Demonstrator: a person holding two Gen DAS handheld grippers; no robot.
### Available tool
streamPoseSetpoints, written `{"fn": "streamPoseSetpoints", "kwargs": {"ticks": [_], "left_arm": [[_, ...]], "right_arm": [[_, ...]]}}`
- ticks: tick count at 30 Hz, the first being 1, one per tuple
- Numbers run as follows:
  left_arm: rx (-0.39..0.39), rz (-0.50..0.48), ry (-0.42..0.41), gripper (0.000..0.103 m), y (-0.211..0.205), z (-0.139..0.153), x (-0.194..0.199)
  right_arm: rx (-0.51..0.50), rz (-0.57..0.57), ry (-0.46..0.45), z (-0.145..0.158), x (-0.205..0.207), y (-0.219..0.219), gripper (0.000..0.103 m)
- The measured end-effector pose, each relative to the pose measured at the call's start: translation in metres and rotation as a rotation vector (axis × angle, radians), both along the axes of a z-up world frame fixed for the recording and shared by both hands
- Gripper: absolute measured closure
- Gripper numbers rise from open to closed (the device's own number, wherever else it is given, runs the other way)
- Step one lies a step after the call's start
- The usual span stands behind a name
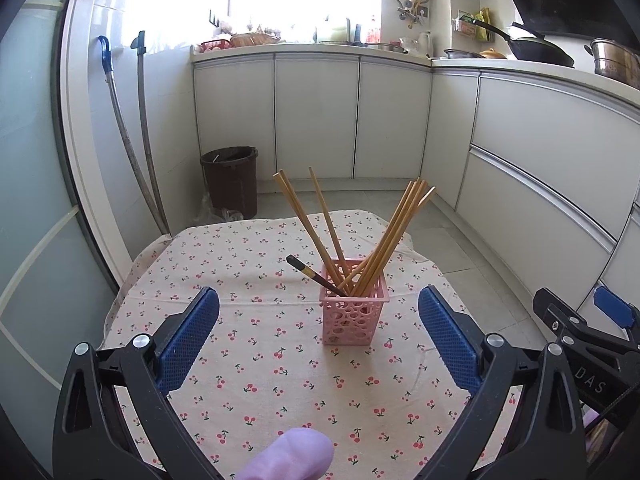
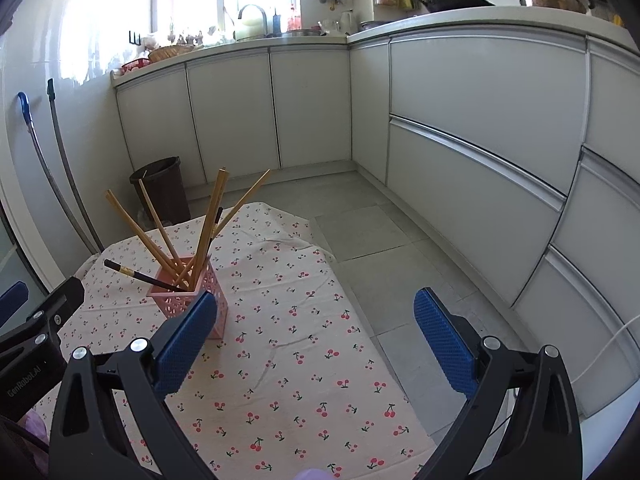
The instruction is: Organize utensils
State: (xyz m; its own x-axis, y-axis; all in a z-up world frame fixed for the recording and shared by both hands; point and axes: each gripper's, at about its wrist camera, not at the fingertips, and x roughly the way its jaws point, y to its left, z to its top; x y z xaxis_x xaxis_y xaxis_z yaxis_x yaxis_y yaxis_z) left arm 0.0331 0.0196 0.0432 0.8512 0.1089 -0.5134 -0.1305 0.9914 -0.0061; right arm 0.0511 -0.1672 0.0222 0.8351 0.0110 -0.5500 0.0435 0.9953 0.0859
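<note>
1. White kitchen cabinets (image 1: 316, 116) run along two walls under a counter crowded with pots and bottles, and a cherry-print tablecloth (image 1: 256, 360) covers the low table in front.
2. On that cloth stands a pink perforated holder (image 1: 352, 312), upright and square-sided, near the middle of the table.
3. Inside it are wooden chopsticks (image 1: 384, 240), fanned out: two lean toward the left, a bunch leans toward the right, all with their lower ends in the holder.
4. One dark chopstick (image 1: 316, 276) with a pale band also sits in the holder, tilted low to the left so that its top end hangs over the cloth.
5. On the floor by the far cabinets stands a brown bin (image 1: 230, 180); its contents cannot be made out.
6. The left gripper (image 1: 318, 344) hangs above the cloth with its blue pads wide apart and nothing between them; the holder stands just beyond.
7. The right gripper (image 2: 316, 344) is likewise spread to its widest and empty; from its own camera, its left pad overlaps the holder's lower corner, though contact cannot be told.
</note>
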Motion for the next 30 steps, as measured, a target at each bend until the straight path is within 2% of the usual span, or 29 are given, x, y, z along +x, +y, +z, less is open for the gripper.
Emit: {"fn": "streamPoseSetpoints", "kwargs": {"ticks": [30], "left_arm": [[-0.007, -0.014, 0.022, 0.007, 0.0014, -0.0038, 0.0028]], "right_arm": [[0.012, -0.004, 0.025, -0.006, 0.0025, -0.0009, 0.007]]}}
